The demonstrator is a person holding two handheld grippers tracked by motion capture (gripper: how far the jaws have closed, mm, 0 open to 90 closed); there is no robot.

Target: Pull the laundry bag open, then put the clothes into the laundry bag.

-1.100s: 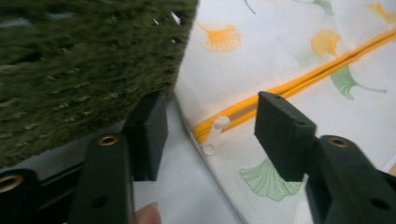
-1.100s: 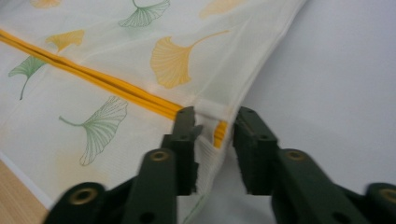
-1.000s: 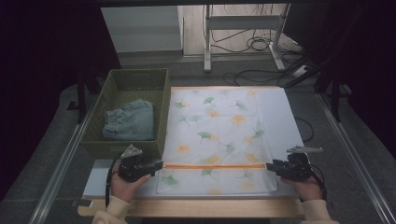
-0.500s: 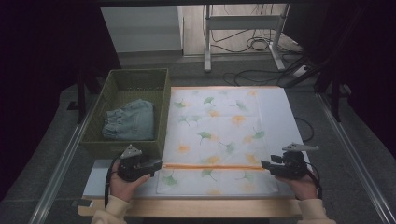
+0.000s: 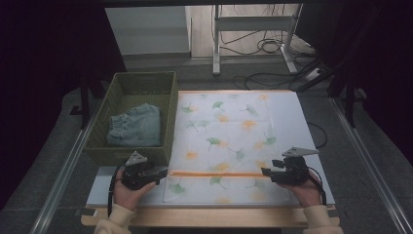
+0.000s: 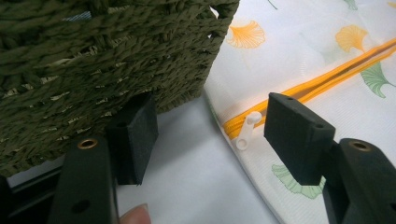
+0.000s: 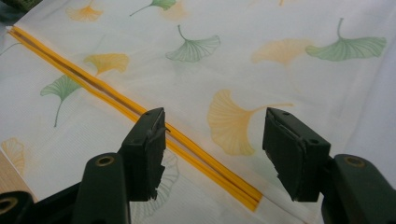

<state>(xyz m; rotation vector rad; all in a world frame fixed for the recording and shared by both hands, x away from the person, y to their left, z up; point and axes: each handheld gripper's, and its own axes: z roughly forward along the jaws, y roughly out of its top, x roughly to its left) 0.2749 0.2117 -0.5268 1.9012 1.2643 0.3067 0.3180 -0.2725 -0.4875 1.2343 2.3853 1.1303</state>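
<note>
Both grippers poised at the ends of the zipper, nothing gripped yet.

The laundry bag (image 5: 229, 141) lies flat on the table (image 5: 316, 161), its orange zipper (image 5: 216, 173) running across near the person. The left gripper (image 6: 210, 135) has its fingers wide, with the white zipper pull (image 6: 247, 130) lying between them beside the green basket (image 5: 122, 151). The right gripper (image 7: 212, 149) has just been opening and straddles the zipper's far end untouched. Best bet: pinch the fabric there to anchor it, then close squarely on the pull tab and draw along the track.
</note>
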